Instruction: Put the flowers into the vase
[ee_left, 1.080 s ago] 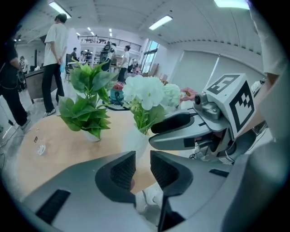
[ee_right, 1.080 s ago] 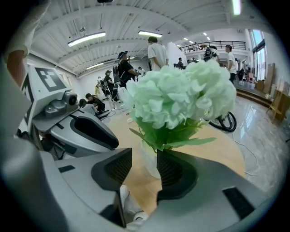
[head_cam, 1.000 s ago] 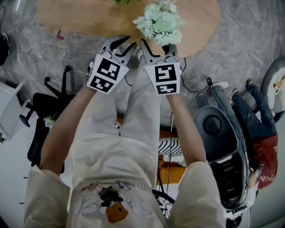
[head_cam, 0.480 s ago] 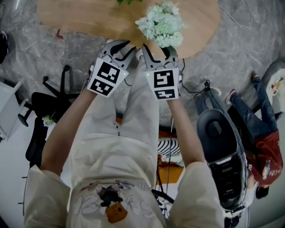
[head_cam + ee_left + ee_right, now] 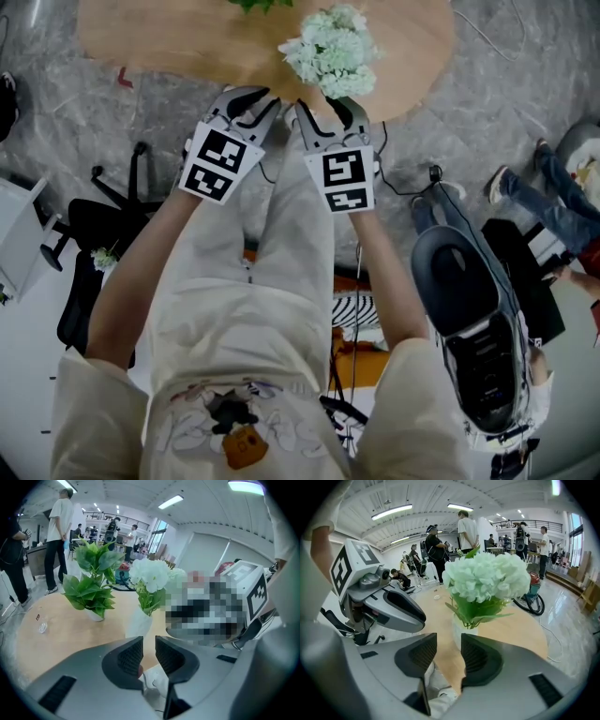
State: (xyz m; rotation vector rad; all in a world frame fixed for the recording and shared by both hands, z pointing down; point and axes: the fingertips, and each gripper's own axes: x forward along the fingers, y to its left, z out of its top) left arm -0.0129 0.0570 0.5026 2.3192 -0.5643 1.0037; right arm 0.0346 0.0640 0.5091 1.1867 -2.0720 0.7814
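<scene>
A bunch of white flowers [image 5: 330, 49] stands in a white vase on the round wooden table [image 5: 169, 42]; from above the blooms hide the vase. The left gripper view shows the flowers [image 5: 151, 575] and vase [image 5: 138, 624] ahead of the jaws. The right gripper view has the flowers [image 5: 487, 576] and vase [image 5: 464, 631] just beyond the jaws. My left gripper [image 5: 255, 101] and right gripper [image 5: 330, 111] hover side by side at the table's near edge, short of the vase. Both are open, a narrow empty gap between the pads.
A green leafy plant [image 5: 91, 584] in a small white pot stands left of the vase. A grey office chair [image 5: 459, 300] is on the floor at the right, a black chair base [image 5: 103, 208] at the left. People stand behind the table.
Both grippers stay almost where they were. At the right of the head view the seated person and the grey chair have shifted.
</scene>
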